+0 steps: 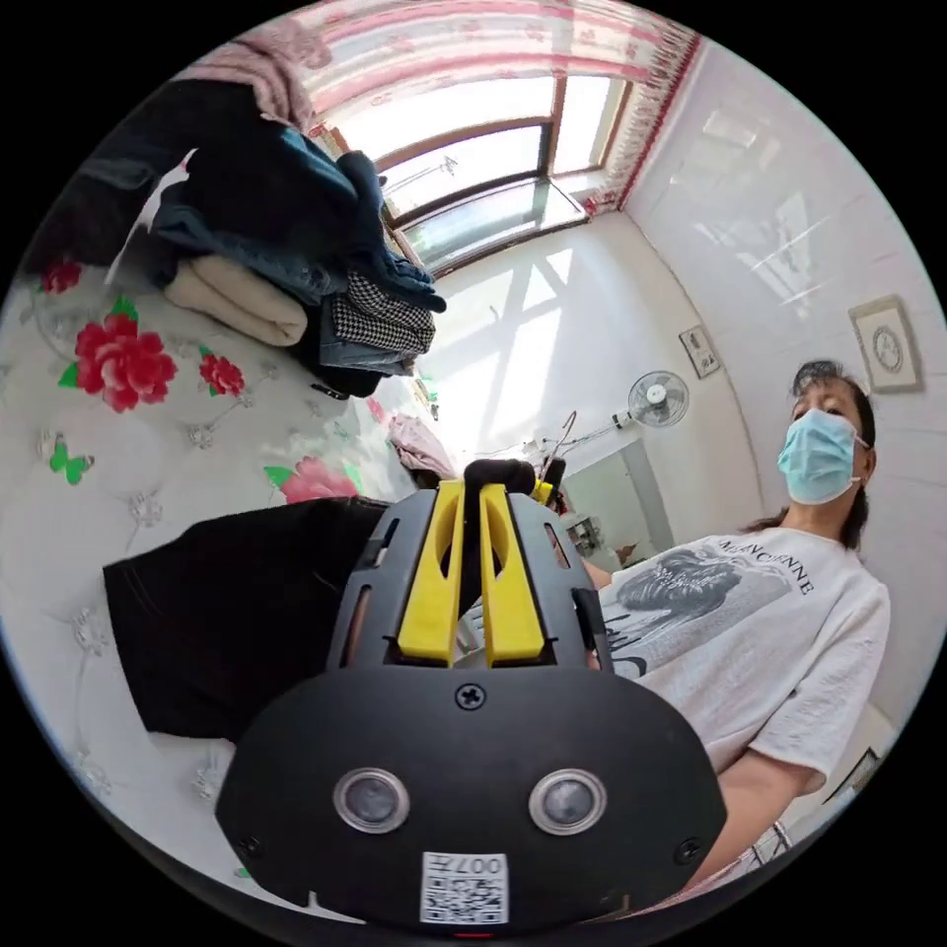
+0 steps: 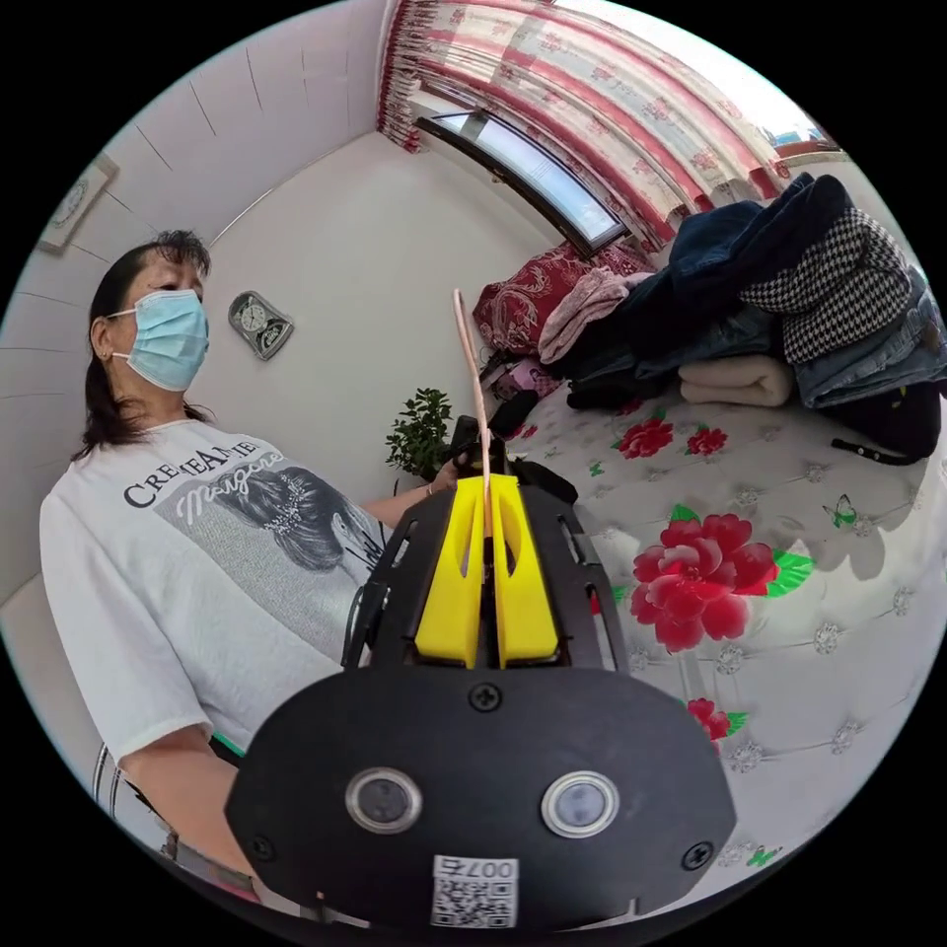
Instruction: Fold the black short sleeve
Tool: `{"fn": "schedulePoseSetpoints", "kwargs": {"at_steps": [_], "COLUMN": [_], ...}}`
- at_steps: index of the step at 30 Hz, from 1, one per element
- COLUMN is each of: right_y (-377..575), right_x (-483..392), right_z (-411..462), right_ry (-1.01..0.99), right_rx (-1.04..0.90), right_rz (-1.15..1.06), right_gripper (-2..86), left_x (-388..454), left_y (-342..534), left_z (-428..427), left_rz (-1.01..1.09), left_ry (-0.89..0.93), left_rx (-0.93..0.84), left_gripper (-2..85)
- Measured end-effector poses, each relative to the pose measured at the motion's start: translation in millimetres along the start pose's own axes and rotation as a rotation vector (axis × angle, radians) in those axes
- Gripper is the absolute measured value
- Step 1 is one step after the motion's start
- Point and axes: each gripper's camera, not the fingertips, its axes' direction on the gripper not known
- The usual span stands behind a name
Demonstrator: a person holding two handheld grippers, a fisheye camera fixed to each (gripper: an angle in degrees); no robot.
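The black short sleeve [image 1: 227, 612] lies partly spread on the floral bed cover [image 1: 118, 444], one edge lifted up to my left gripper [image 1: 483, 488]. That gripper's yellow jaws are closed, with a bunch of the black cloth pinched at their tips. In the right gripper view, my right gripper [image 2: 485, 481] is shut on a thin pinkish rod [image 2: 472, 385] that sticks straight up out of its jaws; it looks like a hanger seen edge-on. Just beyond its tips sit a dark object and a hand [image 2: 449, 478], too small to make out.
A pile of folded clothes [image 1: 296, 266] [image 2: 789, 296] sits at the far side of the bed [image 2: 789, 641]. The person holding the grippers, in a white printed T-shirt [image 1: 750, 631] [image 2: 197, 552], stands at the bed's edge. A window [image 1: 473, 178] and a potted plant [image 2: 419, 429] are behind.
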Motion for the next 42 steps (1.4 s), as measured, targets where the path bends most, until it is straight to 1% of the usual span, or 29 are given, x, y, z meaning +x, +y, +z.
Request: {"fn": "schedulePoseSetpoints", "kwargs": {"at_steps": [1,3,4,5,6,7,9,11,13,14,17,18,20,21,23,24,25,26,27,29,30,32,34,35,37,38,39,40,42], "right_y": [7,17,24,27,33,35,34,29,19,16,6,4,5,5,8,13,18,21,29,35,36,37,42,44,53,56,62,70,88], "right_x": [2,6,8,10,12,13,8,3,-4,-4,-2,-2,-6,-7,-4,-1,3,6,13,19,21,21,22,22,27,27,29,36,46], "right_z": [-1,-4,-8,-12,-16,-14,-11,-6,6,10,34,45,50,46,28,10,-11,-23,-49,-77,-94,-126,-171,-181,-210,-214,-219,-224,-236], "right_ry": [-0.013,-0.029,-0.027,-0.022,-0.023,-0.026,0.005,0.04,0.094,0.096,0.053,0.079,0.135,0.154,0.12,0.097,0.059,0.034,0.041,0.145,0.247,0.31,0.459,0.486,0.638,0.679,0.774,0.861,0.913], "right_rx": [0.02,0.045,0.07,0.082,0.1,0.072,0.04,0.008,-0.047,-0.059,-0.141,-0.184,-0.203,-0.204,-0.157,-0.083,0.035,0.092,0.234,0.305,0.333,0.412,0.568,0.604,0.687,0.698,0.702,0.703,0.739], "right_rz": [0.016,0.038,0.06,0.074,0.094,0.11,0.095,0.074,0.033,0.027,0.002,-0.008,-0.042,-0.05,-0.04,-0.029,-0.009,0.005,0.052,0.112,0.155,0.175,0.241,0.256,0.371,0.379,0.41,0.504,0.566], "right_gripper": [-0.2,-0.2,-0.1,-0.1,-0.1,0.0,0.1,0.5,1.7,2.2,5.3,6.3,6.5,6.4,6.0,5.6,5.1,4.3,2.7,1.5,0.9,0.3,0.0,-0.1,-0.1,-0.1,0.0,0.3,0.9], "left_x": [-8,-14,-20,-24,-30,-27,-19,-13,-8,-7,-6,-7,-9,-12,-17,-20,-21,-22,-24,-31,-32,-27,-21,-21,-20,-19,-17,-16,-16], "left_y": [9,21,32,38,44,44,41,33,19,17,8,6,6,9,14,16,16,16,20,21,18,10,0,-2,-8,-9,-11,-11,-8], "left_z": [-11,-26,-42,-51,-59,-59,-62,-59,-44,-42,-35,-34,-43,-56,-75,-82,-82,-81,-81,-73,-64,-51,-37,-34,-18,-15,-8,-3,-4], "left_rz": [-0.052,-0.095,-0.148,-0.173,-0.204,-0.216,-0.216,-0.2,-0.176,-0.168,-0.161,-0.171,-0.203,-0.243,-0.298,-0.325,-0.352,-0.362,-0.391,-0.408,-0.399,-0.363,-0.313,-0.308,-0.292,-0.284,-0.269,-0.262,-0.275], "left_ry": [0.036,0.049,0.038,0.054,0.071,0.005,-0.049,-0.047,-0.028,-0.027,-0.003,-0.01,-0.069,-0.104,-0.144,-0.153,-0.195,-0.221,-0.245,-0.203,-0.201,-0.266,-0.308,-0.306,-0.356,-0.379,-0.414,-0.426,-0.417], "left_rx": [0.066,0.136,0.222,0.269,0.282,0.233,0.224,0.206,0.116,0.109,0.096,0.09,0.135,0.197,0.274,0.296,0.287,0.287,0.315,0.3,0.262,0.183,0.128,0.119,0.043,0.023,-0.006,-0.02,-0.004], "left_gripper": [-0.3,-0.6,-0.8,-0.8,-0.9,-0.9,-1.0,-1.0,-1.0,-1.0,-1.0,-1.0,-1.0,-1.0,-1.0,-1.0,-1.0,-1.0,-1.0,-1.0,-1.0,-1.0,-1.0,-1.0,-1.0,-1.0,-1.0,-1.0,-1.0]}}
